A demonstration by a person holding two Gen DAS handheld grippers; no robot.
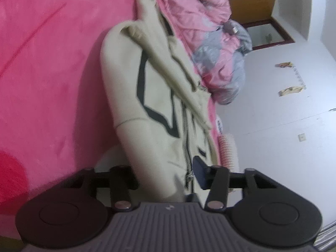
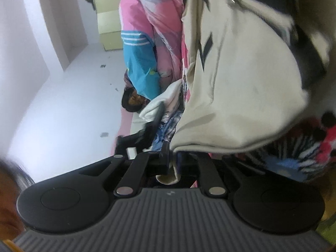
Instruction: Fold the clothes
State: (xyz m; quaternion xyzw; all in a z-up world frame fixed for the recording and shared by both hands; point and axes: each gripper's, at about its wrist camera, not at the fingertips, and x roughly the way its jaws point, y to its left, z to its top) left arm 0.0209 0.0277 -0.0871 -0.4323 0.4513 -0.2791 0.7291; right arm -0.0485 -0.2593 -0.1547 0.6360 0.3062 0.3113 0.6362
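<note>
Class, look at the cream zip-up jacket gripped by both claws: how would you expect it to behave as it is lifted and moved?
The cream jacket will probably be floppy: it drapes and creases between the left claw and right claw. Its thick rounded folds suggest moderately heavy fabric. The metal zipper may stiffen that edge slightly. It will not roll or break.

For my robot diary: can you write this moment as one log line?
step: folding | left gripper: shut on beige jacket | right gripper: shut on beige jacket | surface: pink bed
</note>
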